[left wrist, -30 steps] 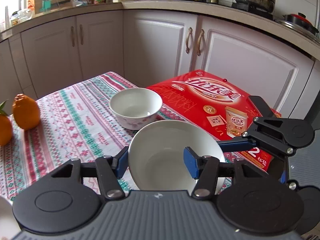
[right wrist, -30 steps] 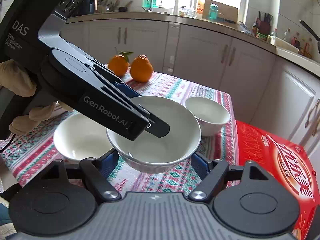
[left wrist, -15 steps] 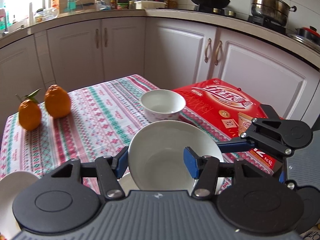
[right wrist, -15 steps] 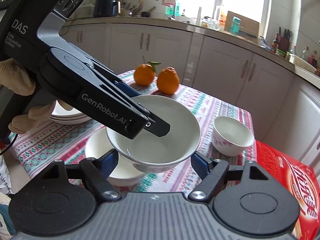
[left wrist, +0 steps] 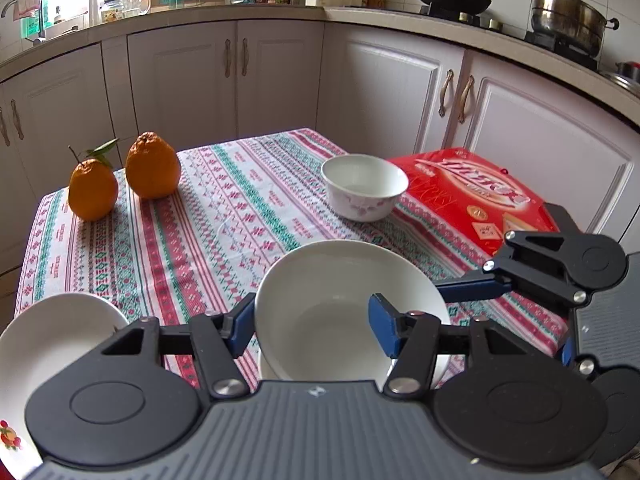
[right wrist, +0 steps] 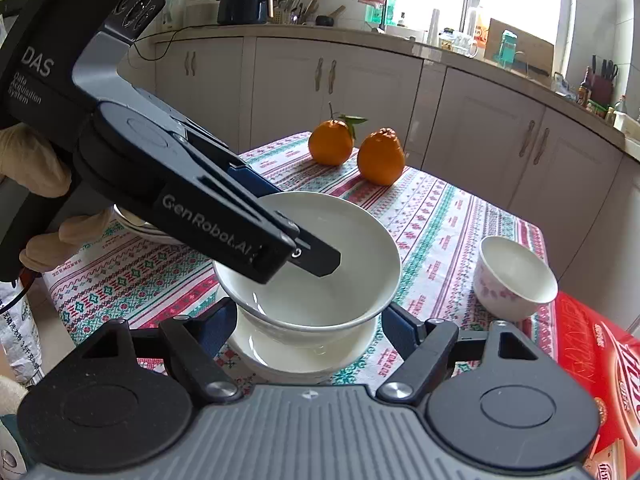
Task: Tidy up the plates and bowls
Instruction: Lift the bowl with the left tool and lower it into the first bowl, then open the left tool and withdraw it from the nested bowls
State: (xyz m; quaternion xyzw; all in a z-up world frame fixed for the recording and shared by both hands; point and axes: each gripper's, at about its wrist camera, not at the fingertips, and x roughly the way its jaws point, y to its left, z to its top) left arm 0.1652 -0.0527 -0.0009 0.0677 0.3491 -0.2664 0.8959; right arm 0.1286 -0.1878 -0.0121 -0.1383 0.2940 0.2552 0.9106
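A plain white, glossy ceramic bowl (right wrist: pixel 320 264), wide and shallow with a flared rim, sits directly over a second white bowl (right wrist: pixel 288 356) of the same smooth glaze that rests on the tablecloth (right wrist: pixel 436 216); whether the two touch cannot be told. The left gripper (left wrist: pixel 314 320) pinches the upper bowl's near rim, one blue pad (left wrist: pixel 382 322) inside the bowl and the other outside its wall, at a narrow setting; its jaws have just eased slightly apart while the rim sits between them. The right gripper (right wrist: pixel 308 320) straddles the same bowl, its two blue-padded fingers standing beside the bowl's outer wall left and right; whether the pads press the wall cannot be told. A gloved hand (right wrist: pixel 34 184) holds the left gripper's black handle. Farther off stands a small rounded cup-like bowl (left wrist: pixel 364 186) with pink flower print, near a red printed cardboard box (left wrist: pixel 480 196). A white plate (left wrist: pixel 52 344) lies at the left. Two bumpy-skinned oranges (left wrist: pixel 124 172) stand at the far edge of the woven red-and-green patterned cloth.
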